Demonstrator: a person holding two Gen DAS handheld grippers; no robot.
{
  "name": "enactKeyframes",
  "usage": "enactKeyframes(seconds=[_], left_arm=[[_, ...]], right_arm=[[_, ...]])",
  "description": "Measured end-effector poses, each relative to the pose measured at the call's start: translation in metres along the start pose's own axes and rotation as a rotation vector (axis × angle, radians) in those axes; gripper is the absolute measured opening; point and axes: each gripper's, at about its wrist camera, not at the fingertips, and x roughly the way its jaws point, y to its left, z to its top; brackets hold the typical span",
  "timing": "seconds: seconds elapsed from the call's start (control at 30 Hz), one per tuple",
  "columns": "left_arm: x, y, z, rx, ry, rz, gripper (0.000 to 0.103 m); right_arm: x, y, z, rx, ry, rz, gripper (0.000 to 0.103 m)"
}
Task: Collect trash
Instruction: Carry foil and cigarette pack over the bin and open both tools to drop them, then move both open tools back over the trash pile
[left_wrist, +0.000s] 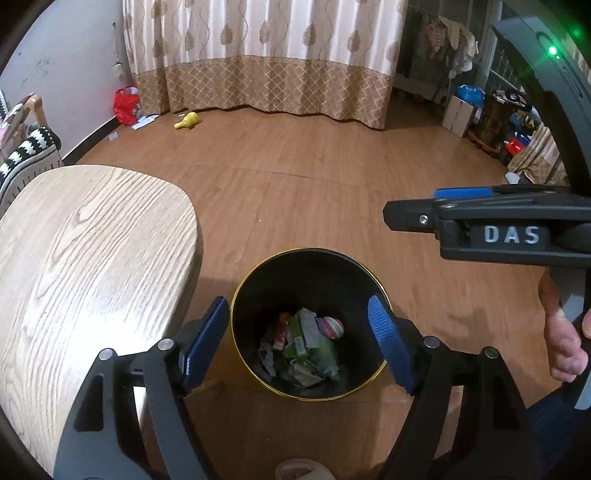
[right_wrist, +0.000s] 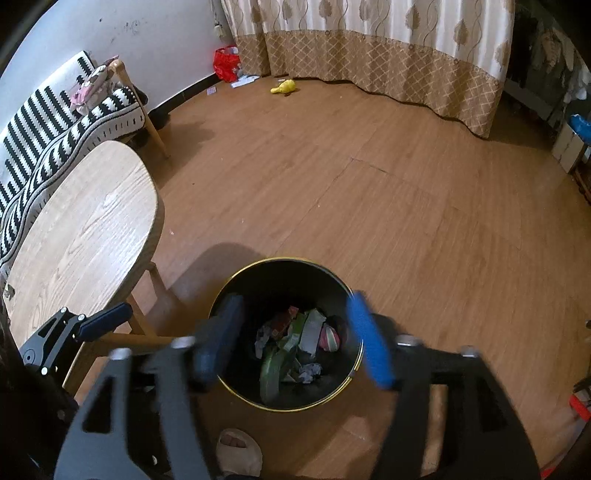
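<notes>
Left wrist view, lower centre: both grippers, left gripper (left_wrist: 297, 343) and right gripper (right_wrist: 295, 339), gape wide and empty over the bin (left_wrist: 347, 394); its crumpled wrappers (left_wrist: 303, 343) are light and soft, so pinch a fold

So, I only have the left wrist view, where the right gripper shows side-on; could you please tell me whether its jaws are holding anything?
Observer: No. In the right wrist view the right gripper is open above the bin, with nothing between its pads.
Operator: Thank you. The table's underside is mostly hidden from me; what supports it near the bin?
Observer: A light wooden leg slants down from under the table, just left of the bin.
</notes>
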Motion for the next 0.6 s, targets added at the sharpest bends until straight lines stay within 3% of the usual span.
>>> enactKeyframes(seconds=[0.2, 0.4, 0.47, 0.6], left_arm=[[-0.008, 0.005, -0.002, -0.01, -0.004, 0.015, 0.078], [-0.048, 0.026, -0.002, -0.079, -0.052, 0.013, 0.092], [-0.068, 0.042, -0.005, -0.122, -0.086, 0.038, 0.093], [-0.119, 0.092, -0.025, -0.182, -0.127, 0.196, 0.096]], right_arm=[[-0.002, 0.004, 0.0, -0.005, -0.009, 0.008, 0.073], [-0.016, 0.009, 0.004, 0.022, -0.075, 0.014, 0.082], [-0.024, 0.018, 0.007, 0.029, -0.108, 0.027, 0.084], [-0.03, 0.048, 0.014, 0.006, -0.127, 0.078, 0.084]])
